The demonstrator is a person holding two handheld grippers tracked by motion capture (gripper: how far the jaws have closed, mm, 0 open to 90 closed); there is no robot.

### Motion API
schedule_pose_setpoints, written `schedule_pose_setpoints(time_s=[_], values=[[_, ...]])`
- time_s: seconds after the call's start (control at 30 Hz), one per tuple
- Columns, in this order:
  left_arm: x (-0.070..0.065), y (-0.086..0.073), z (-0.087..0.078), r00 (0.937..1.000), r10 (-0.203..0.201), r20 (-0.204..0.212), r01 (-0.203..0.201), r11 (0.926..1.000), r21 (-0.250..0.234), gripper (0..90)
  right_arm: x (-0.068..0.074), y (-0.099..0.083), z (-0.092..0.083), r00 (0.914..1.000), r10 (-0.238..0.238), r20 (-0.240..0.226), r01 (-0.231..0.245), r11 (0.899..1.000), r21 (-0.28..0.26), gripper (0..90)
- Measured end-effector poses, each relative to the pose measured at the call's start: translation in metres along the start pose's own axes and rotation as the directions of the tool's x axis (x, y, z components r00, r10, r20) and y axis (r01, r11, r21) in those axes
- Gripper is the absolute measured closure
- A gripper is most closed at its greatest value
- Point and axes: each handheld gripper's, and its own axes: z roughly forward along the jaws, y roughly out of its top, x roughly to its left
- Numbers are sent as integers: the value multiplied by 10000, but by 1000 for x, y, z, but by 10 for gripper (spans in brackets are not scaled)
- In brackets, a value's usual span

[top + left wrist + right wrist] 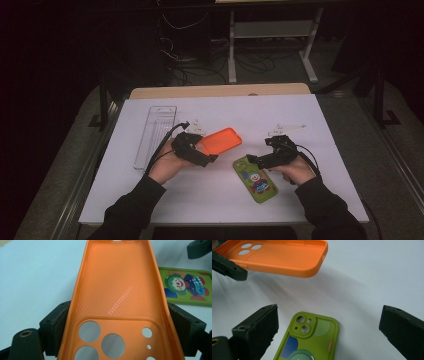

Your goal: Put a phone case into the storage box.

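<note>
The orange case [117, 297] sits clamped by its long sides at the camera-hole end between the left gripper's [196, 152] jaws, raised off the white table [310, 115] with its open side up. Held so near one end, it could sag or twist out if the hand tips. The green case [310, 342] lies flat on the table, printed back up, just below the right gripper [327, 336], whose jaws stand wide and empty to either side of it (a shallow approach may only shove it along). Both forearms come in low, grippers angled toward each other. A clear tray [155, 135] rests well left.
</note>
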Motion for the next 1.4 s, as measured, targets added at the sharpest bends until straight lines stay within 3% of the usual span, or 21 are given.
schedule_pose_setpoints(time_s=[0.13, 0.2, 0.4, 0.43, 0.47, 0.53, 0.6, 0.73, 0.8, 1.2, 1.3, 1.4], values=[[1, 0, -1, 10000, 5, 83, -5, 10000, -65, 153, 5, -2, 4, 9954, -730, 621, 732, 9973, -3, 9], [2, 0, 0, 9999, -73, 122, 75, 9999, -121, 153, 6, -2, 5, 9957, -747, 557, 747, 9972, 12, 6], [2, 1, 0, 9998, -76, 195, 79, 9999, -147, 153, 12, -3, 7, 9851, -1429, 955, 1439, 9896, -35, 3], [2, 1, 0, 9998, -7, 197, 9, 9999, -119, 153, 13, -3, 7, 9825, -1532, 1059, 1547, 9879, -59, 3], [1, 1, 1, 9998, -27, 210, 30, 9999, -135, 153, 11, -3, 7, 9732, -1916, 1270, 1933, 9811, -8, 3], [1, 1, 1, 9998, 21, 208, -19, 10000, -82, 153, 13, -3, 7, 9719, -1930, 1346, 1945, 9809, 26, 3], [0, 1, 2, 9996, -131, 255, 135, 9998, -165, 153, 12, -3, 6, 9606, -2285, 1582, 2312, 9729, 14, 3], [2, 0, 1, 9997, -32, 222, 33, 10000, -56, 153, 14, -3, 5, 9480, -2600, 1838, 2638, 9646, 37, 3], [2, 0, 1, 9998, -61, 208, 62, 10000, -64, 153, 16, -3, 5, 9470, -2587, 1902, 2607, 9653, 148, 3], [1, 0, 2, 9997, -91, 228, 93, 9999, -91, 153, 23, -4, 5, 8966, -3616, 2555, 3619, 9310, 478, 3], [0, 0, 3, 9993, -282, 234, 288, 9992, -260, 153, 26, -5, 6, 8755, -3981, 2738, 3972, 9157, 613, 3], [1, 0, 2, 9995, -223, 228, 228, 9995, -234, 153, 29, -5, 7, 8460, -4441, 2952, 4429, 8934, 748, 3]])
